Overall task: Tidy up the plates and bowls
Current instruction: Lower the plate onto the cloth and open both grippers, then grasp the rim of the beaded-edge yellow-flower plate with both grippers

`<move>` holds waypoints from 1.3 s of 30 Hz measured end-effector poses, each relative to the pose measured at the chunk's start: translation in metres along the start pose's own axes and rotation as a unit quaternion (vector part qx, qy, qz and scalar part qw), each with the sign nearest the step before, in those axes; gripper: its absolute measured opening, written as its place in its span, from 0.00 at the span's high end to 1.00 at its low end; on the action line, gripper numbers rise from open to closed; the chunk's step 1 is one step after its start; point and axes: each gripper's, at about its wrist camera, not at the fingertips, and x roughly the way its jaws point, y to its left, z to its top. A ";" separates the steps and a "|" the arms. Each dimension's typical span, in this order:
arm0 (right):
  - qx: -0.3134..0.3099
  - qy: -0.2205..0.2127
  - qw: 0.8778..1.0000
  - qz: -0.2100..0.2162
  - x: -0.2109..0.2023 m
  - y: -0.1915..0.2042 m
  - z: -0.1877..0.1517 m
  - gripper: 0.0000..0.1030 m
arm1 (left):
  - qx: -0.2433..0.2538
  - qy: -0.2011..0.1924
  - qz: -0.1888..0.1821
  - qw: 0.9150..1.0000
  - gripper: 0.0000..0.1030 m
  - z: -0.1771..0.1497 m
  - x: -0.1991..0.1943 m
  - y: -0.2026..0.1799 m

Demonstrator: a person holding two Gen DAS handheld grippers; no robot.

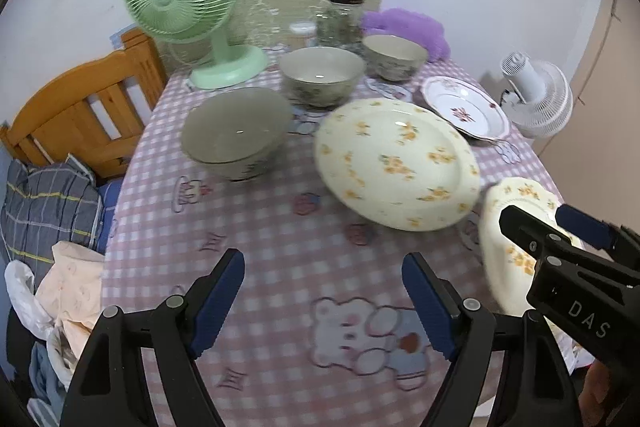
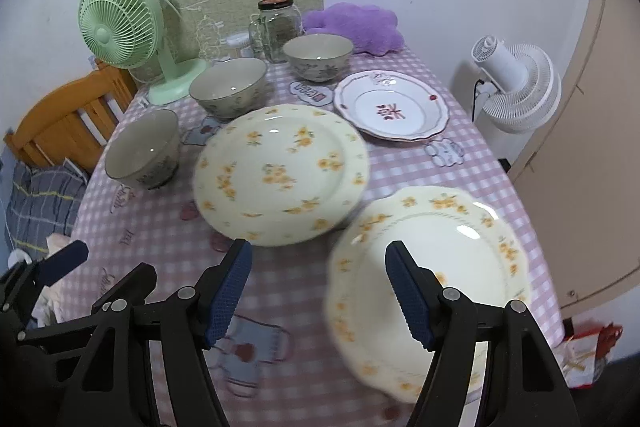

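Left wrist view: left gripper (image 1: 322,301) jaws apart, empty, above pink checked tablecloth (image 1: 280,247). Right gripper (image 2: 318,293) jaws apart, empty, over scalloped cream plate with yellow flowers (image 2: 460,227). Beyond: round cream floral plate (image 2: 280,173), white red-patterned plate (image 2: 392,105), three grey ceramic bowls (image 2: 228,87).

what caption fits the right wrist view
Open right tool above pink checked tablecloth, three yellow-flowered and red-patterned plates and three bowls ahead.
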 end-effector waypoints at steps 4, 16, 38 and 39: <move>0.004 0.001 1.000 0.009 0.004 0.026 0.005 0.30 | -0.026 0.006 0.009 1.000 0.22 0.008 0.003 0.031; -0.023 -0.012 0.999 0.035 0.025 0.081 0.045 0.30 | -0.058 -0.004 0.021 0.998 0.25 0.038 0.025 0.060; -0.007 0.060 0.998 0.002 0.132 0.007 0.080 0.29 | -0.114 0.068 0.016 0.991 0.30 0.060 0.123 -0.007; -0.009 0.062 0.998 0.000 0.136 0.004 0.081 0.29 | -0.113 0.069 0.017 0.991 0.30 0.061 0.126 -0.010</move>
